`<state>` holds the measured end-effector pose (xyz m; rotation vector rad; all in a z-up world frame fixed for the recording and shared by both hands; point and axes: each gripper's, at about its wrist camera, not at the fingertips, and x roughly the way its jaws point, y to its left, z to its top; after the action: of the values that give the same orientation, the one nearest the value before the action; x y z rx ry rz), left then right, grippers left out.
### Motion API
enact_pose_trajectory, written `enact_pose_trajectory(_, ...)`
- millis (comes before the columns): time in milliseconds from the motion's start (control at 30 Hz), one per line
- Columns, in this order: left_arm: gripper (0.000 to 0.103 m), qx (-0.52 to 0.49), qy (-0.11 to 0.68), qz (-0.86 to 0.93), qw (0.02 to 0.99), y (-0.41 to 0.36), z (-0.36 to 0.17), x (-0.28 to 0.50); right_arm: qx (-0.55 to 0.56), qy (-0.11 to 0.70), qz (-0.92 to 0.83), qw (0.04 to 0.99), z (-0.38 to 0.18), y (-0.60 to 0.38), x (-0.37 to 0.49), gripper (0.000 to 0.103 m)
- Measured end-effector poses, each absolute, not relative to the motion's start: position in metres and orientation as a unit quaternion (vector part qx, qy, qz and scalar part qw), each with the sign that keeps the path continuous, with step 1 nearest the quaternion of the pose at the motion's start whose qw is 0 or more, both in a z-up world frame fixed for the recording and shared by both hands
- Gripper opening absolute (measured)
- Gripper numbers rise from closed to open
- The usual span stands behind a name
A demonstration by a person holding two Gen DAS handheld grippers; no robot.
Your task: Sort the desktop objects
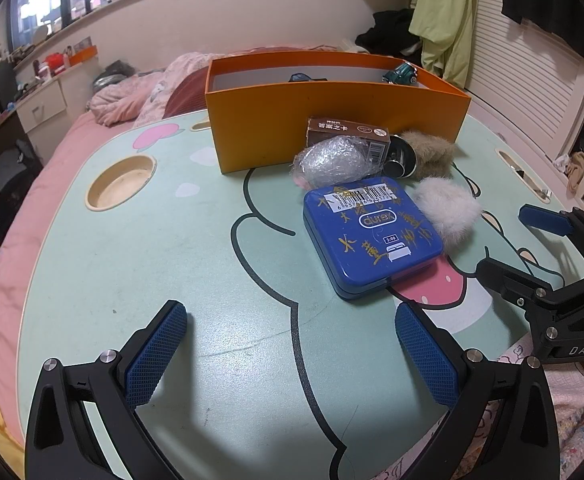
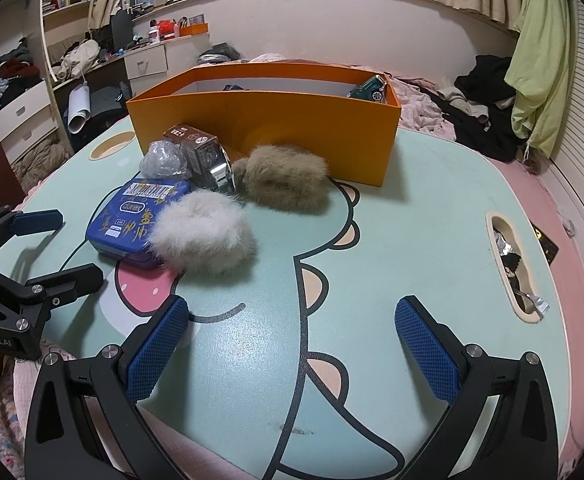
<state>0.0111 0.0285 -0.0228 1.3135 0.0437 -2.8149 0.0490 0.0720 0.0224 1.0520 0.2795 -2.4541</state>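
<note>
An orange box (image 1: 332, 120) (image 2: 259, 128) stands at the table's far side, with a green toy car (image 1: 402, 73) (image 2: 370, 89) inside. In front of it lie a blue tin (image 1: 372, 236) (image 2: 131, 220), a white fluffy scrunchie (image 1: 448, 210) (image 2: 203, 236), a tan fluffy scrunchie (image 1: 432, 154) (image 2: 287, 180), a brown card box (image 1: 348, 134) (image 2: 191, 144), a clear plastic wad (image 1: 332, 164) (image 2: 161, 158) and a metal tape (image 1: 400, 160) (image 2: 221, 174). My left gripper (image 1: 292, 356) (image 2: 57, 244) is open, short of the tin. My right gripper (image 2: 292, 356) (image 1: 516, 242) is open over bare table.
The lap table (image 1: 131, 280) (image 2: 412, 240) has a round cup recess (image 1: 119, 182) at far left and a slot (image 2: 512, 264) holding small bits at right. It rests on a pink bed (image 1: 7, 260). Clothes (image 2: 488, 108) are piled beyond the box.
</note>
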Motion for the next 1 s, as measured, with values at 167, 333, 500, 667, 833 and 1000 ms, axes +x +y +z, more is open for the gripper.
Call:
enact_pose_trajectory(167, 0.103, 0.423, 0.014, -0.906, 0.017, 0.029, -0.023, 0.011, 0.382, 0.101, -0.890, 0.226, 0.022, 0.072, 0.049, 0.103)
enact_pose_trajectory(333, 0.103, 0.423, 0.014, -0.906, 0.018, 0.028, -0.023, 0.011, 0.381, 0.101, -0.891, 0.227, 0.022, 0.072, 0.049, 0.103)
enact_pose_trajectory(500, 0.103, 0.423, 0.014, -0.906, 0.017, 0.028, -0.023, 0.011, 0.379, 0.097, -0.891, 0.229, 0.024, 0.071, 0.050, 0.103)
enact_pose_trajectory(667, 0.103, 0.423, 0.014, -0.906, 0.017, 0.028, -0.023, 0.011, 0.378, 0.073, -0.889, 0.248, 0.031, 0.072, 0.048, 0.103)
enact_pose_trajectory(833, 0.103, 0.423, 0.014, -0.906, 0.017, 0.028, -0.023, 0.011, 0.364, 0.059, -0.894, 0.255, 0.051, 0.057, 0.042, 0.100)
enact_pose_trajectory(1000, 0.103, 0.422, 0.015, -0.906, 0.019, 0.028, -0.023, 0.012, 0.383, 0.049, -0.886, 0.257, 0.053, 0.040, 0.026, 0.089)
